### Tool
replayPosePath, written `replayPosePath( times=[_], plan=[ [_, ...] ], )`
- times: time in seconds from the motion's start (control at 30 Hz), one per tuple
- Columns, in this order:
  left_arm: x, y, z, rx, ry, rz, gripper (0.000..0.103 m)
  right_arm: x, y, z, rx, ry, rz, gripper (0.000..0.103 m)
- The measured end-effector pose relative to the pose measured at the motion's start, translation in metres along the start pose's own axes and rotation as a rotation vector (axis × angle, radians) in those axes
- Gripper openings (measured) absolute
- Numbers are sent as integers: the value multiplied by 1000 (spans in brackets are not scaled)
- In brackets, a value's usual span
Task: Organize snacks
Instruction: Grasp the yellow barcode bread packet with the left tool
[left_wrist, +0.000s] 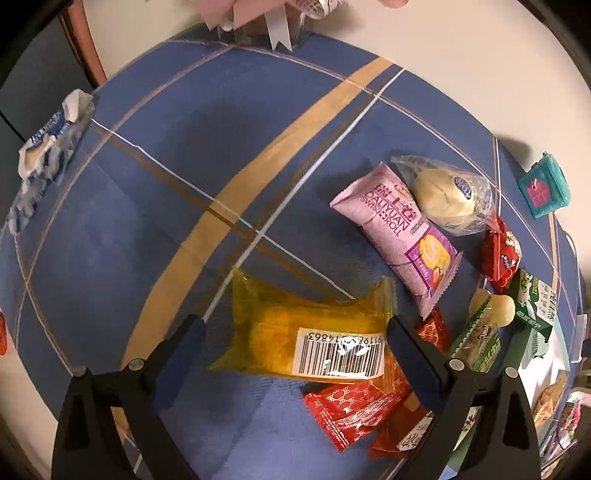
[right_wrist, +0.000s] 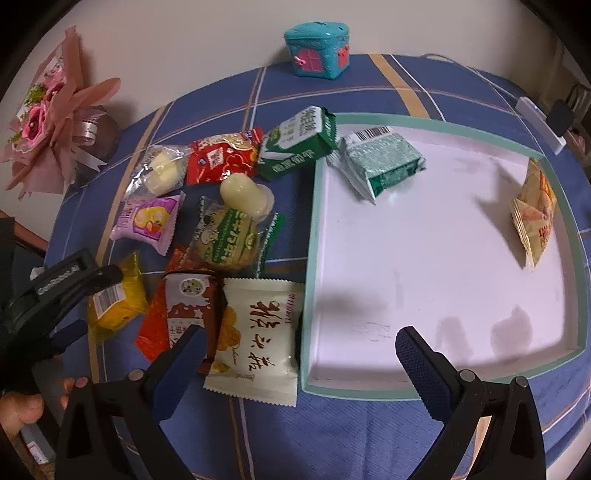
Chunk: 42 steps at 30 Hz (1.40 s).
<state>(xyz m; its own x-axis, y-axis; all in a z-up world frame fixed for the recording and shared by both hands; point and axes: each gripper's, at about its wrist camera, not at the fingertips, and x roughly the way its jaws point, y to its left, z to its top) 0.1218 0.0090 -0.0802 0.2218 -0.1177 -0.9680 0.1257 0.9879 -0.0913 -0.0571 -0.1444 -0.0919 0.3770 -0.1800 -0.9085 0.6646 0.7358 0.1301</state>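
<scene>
A yellow snack packet (left_wrist: 306, 332) with a barcode label lies on the blue tablecloth between the fingers of my left gripper (left_wrist: 295, 326), which is open; its right finger touches the packet's end. The same packet (right_wrist: 114, 302) shows at the left of the right wrist view. My right gripper (right_wrist: 301, 332) is open and holds nothing. It hovers over the near left corner of a white tray with a teal rim (right_wrist: 424, 119) and a white packet (right_wrist: 255, 332). The tray holds a green packet (right_wrist: 380, 158) and a yellow-orange packet (right_wrist: 535, 214).
A pile of snacks lies left of the tray: a pink Swiss roll (left_wrist: 399, 236), a wrapped bun (left_wrist: 443, 195), red packets (left_wrist: 354, 410) and a green carton (right_wrist: 299, 142). A teal house-shaped box (right_wrist: 317, 50) and a bouquet (right_wrist: 48, 122) stand at the far table edge. A blue-white packet (left_wrist: 48, 147) lies at the left edge.
</scene>
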Motion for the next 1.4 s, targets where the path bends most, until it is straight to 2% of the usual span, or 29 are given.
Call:
replayPosePath(
  times=[0.3,0.43,0.53,0.63,0.7,0.9,0.97,1.3,1.4],
  plan=[
    [6,4,0,12,30,-40,98,-6,18,4,-60,-65,39,103],
    [5,10,0,10,35,-66,98,-5,22,7,-70,-65,67,101],
    [7,13,2,13,40,-90,98,-8,21,8,-72,-79,75,97],
    [10,14,4,10,48,-106,98,-9,28,10,-85,-92,118,90],
    [11,15,7,9,50,-111,98,-8,34,11,-99,-94,136,79],
    [20,23,16,-19,45,-115,98,-1,60,10,-172,-83,178,58],
    [21,24,18,-20,46,-117,98,4,68,8,-192,-64,191,54],
    [26,6,19,35,54,-106,98,29,83,4,-217,-7,156,51],
    [34,-5,16,45,70,-100,98,41,83,2,-213,29,162,46]
  ],
)
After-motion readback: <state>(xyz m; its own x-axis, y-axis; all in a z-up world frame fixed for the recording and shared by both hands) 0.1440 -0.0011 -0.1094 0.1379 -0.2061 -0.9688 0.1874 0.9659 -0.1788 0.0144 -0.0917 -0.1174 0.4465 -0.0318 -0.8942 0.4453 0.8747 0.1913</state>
